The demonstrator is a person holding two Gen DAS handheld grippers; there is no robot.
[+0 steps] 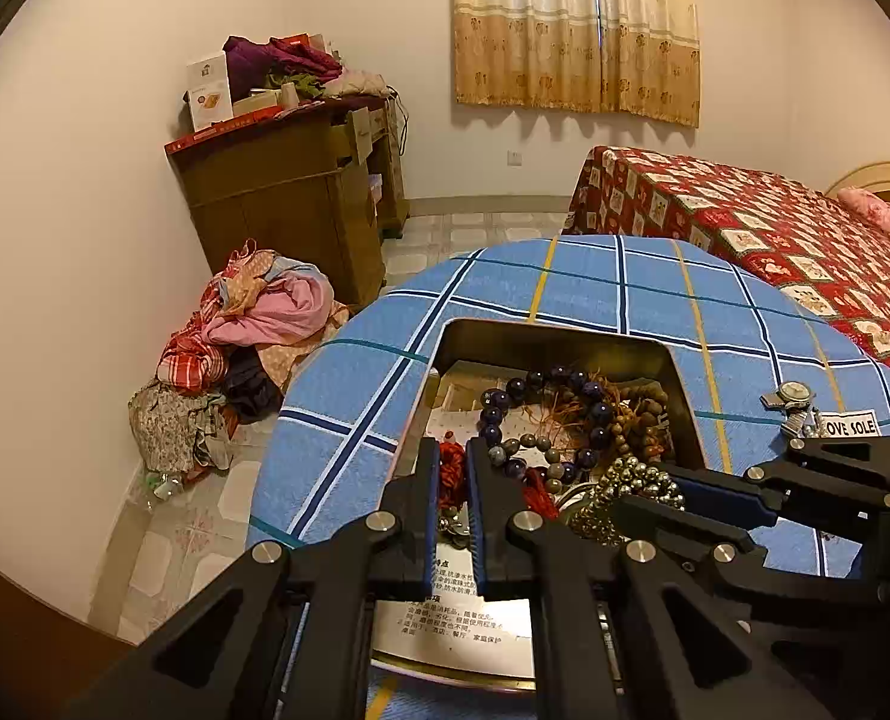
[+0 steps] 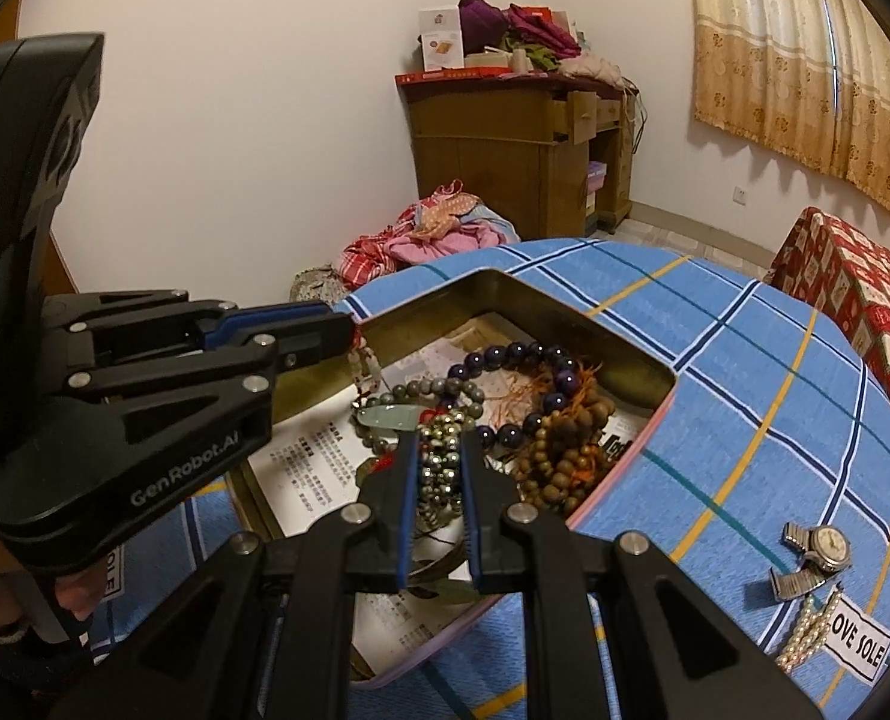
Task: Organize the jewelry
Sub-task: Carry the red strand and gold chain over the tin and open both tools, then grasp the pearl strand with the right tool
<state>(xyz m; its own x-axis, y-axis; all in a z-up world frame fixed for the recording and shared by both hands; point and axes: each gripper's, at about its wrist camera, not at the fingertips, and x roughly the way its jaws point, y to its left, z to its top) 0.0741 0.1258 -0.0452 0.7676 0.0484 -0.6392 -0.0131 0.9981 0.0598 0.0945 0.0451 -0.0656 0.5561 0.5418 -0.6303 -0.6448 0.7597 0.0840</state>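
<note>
A metal tin (image 1: 556, 337) (image 2: 589, 306) sits on the blue checked table, lined with printed paper and holding several bead bracelets: dark purple beads (image 1: 571, 381) (image 2: 517, 354), brown wooden beads (image 1: 640, 405) (image 2: 565, 450), grey stone beads (image 2: 426, 387) and a pale jade pendant (image 2: 384, 417). My left gripper (image 1: 451, 456) (image 2: 351, 339) is shut on a red-corded bracelet (image 1: 452, 465) (image 2: 368, 369) at the tin's left side. My right gripper (image 2: 438, 447) (image 1: 643, 489) is shut on a metallic bead bracelet (image 2: 438, 468) (image 1: 631, 477) inside the tin.
A silver wristwatch (image 2: 817, 552) (image 1: 796, 399), a pearl strand (image 2: 805, 630) and a "LOVE SOLE" label (image 2: 859, 639) lie on the blue cloth (image 2: 745, 396) right of the tin. A red-quilted bed (image 1: 775, 228), a wooden desk (image 1: 288, 192) and a clothes pile (image 1: 252, 324) stand beyond.
</note>
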